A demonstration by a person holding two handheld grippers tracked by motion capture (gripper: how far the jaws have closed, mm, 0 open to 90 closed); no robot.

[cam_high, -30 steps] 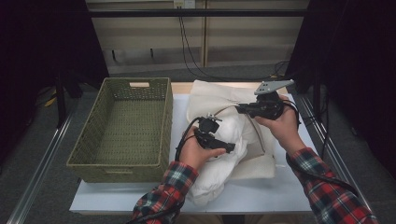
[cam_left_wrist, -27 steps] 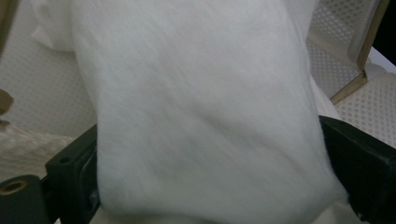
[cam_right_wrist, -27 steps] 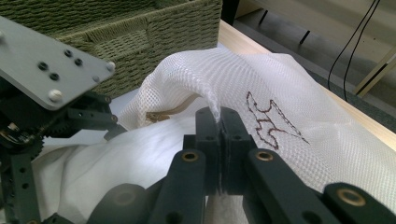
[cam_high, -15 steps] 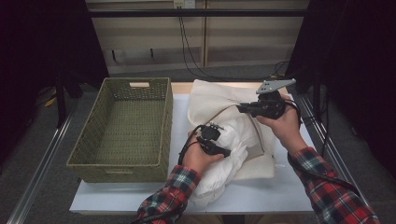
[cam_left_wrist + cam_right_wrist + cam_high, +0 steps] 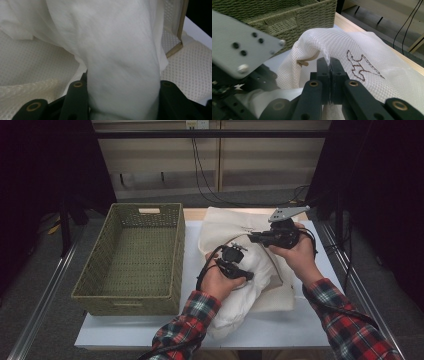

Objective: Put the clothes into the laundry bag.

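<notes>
Fingers of the right gripper (image 5: pixel 329 65) are pressed fully together on the rim of a cream-white mesh laundry bag (image 5: pixel 367 82), pinching a thin fold of the netting so that the mouth of the bag stands lifted and open, its tan zipper pull hanging just inside the edge. Over at the left gripper (image 5: pixel 123 100), the two black jaws have just been closing and now press from both sides on a thick bunch of soft white cloth (image 5: pixel 120 57), which fills the gap between them; they stand partly apart only because the bundle is bulky. From the high view, the left gripper (image 5: pixel 235 265) holds this white garment (image 5: pixel 235 310) in front of the bag's opening, while the right gripper (image 5: pixel 265 238) keeps the rim raised near the far side of the white table (image 5: pixel 125 332); most of the cloth still trails down toward the person's edge of the table, outside the bag (image 5: pixel 227 222). By my reading, the work is the stuffing of the garment into the mesh bag, and it is at an early-to-middle stage: the mouth is open and the cloth is gripped, but the bulk is yet to go in, and the zipper remains undone. A green woven rectangular basket (image 5: pixel 135 255) sits beside the bag on the left with nothing in it, perhaps meant to receive the filled bag afterwards.
</notes>
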